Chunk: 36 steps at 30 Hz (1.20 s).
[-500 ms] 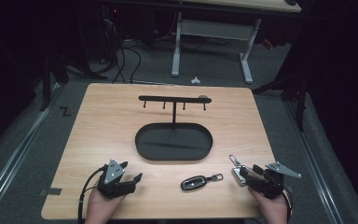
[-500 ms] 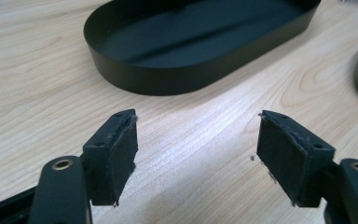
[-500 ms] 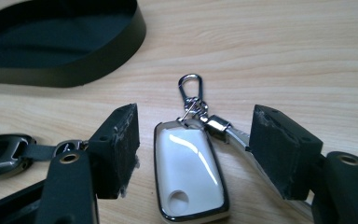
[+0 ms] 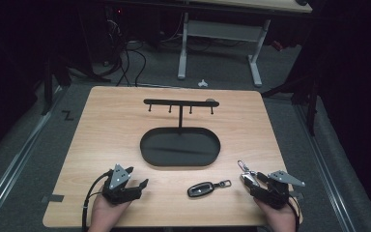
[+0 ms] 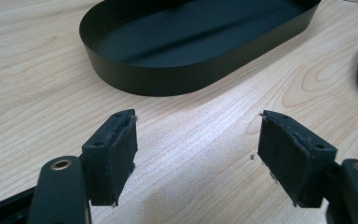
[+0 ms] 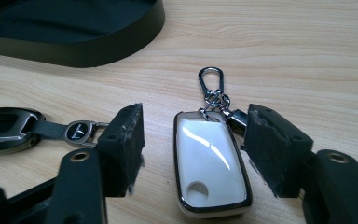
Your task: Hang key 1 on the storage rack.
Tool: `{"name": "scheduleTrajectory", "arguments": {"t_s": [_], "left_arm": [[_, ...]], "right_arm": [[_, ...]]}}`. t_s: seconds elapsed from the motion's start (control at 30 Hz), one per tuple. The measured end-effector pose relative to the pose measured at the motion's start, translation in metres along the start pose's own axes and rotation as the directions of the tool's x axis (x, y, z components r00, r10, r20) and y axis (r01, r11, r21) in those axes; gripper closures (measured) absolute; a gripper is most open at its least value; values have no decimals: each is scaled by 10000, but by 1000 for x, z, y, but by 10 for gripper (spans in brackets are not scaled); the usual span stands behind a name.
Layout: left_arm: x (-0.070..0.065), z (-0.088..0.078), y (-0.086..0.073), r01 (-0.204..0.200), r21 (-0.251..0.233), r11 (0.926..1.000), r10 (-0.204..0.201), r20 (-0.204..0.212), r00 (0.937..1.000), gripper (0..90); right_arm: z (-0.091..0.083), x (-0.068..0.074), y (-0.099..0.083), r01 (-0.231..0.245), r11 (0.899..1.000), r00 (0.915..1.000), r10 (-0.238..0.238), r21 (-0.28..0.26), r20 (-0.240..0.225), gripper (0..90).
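The right gripper (image 6: 193, 140) stands with its jaws spread wide on either side of the white key fob (image 6: 212, 161), which lies flat on the bench (image 4: 125, 125) at the near right edge, its silver snap clip (image 6: 210, 79) pointing away toward the far side. The pads are not pressing on it; there is a clear gap on the left side, and on the right the pad sits very close to the fob's ring hardware, though whether it touches there is hard to tell from this angle. The left gripper (image 5: 196, 149) is likewise wide apart over bare wood near the black oval tray (image 5: 168, 79), holding nothing.

The likely aim is to pick up the white fob, perhaps for the tray or the hook rack (image 4: 179, 102) behind it. The glossy, rounded shell is the risk: if the jaws close off-centre, or catch the ring and clip instead of the body, the fob could squirt out forward or twist and dangle. It lies flat and thin, so the pads may scrape the wood and ride over it. The dark key fob (image 4: 200, 189) lies close to the left and could be nudged by a sloppy approach.
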State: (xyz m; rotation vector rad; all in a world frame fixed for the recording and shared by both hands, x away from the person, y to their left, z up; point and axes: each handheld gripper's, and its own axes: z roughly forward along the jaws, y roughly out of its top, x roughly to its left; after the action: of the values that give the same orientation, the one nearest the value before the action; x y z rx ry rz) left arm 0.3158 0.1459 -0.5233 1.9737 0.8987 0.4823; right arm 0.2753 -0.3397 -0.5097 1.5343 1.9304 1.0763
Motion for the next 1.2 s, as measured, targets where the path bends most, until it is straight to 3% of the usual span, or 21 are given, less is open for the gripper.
{"name": "scheduleTrajectory", "arguments": {"t_s": [0.27, 0.3, 0.4, 0.43, 0.6, 0.83, 1.2], "left_arm": [[0, 2, -1, -9, 41, 10000, 10, -16, 10000, 264], [-1, 2, -2, -43, 66, 10000, 43, 26, 10000, 265], [-2, 3, -2, -64, 105, 9999, 63, 55, 10000, 264], [-2, 4, -3, -118, 225, 9997, 117, 66, 9999, 262], [-4, 3, -3, -191, 248, 9995, 190, 68, 9998, 262], [-2, -2, -6, -136, 216, 9997, 138, -96, 9999, 264], [8, -28, -20, 208, 35, 9998, -205, -685, 9974, 266]], "right_arm": [[0, 3, 0, 355, 9994, 9990, -354, 47, -263, 547], [1, 7, 0, 401, 9989, 9981, -389, 253, -488, 614], [2, 10, 0, 546, 9978, 9962, -517, 387, -702, 647], [4, 18, 0, 661, 9961, 9928, -598, 585, -1034, 693], [9, 36, 1, 1374, 9866, 9807, -1231, 881, -1518, 900], [21, 53, 1, 2116, 9659, 9663, -1838, 1493, -1802, 900], [50, 62, 15, 2416, 9551, 9616, -2119, 1713, -1746, 900]]}}
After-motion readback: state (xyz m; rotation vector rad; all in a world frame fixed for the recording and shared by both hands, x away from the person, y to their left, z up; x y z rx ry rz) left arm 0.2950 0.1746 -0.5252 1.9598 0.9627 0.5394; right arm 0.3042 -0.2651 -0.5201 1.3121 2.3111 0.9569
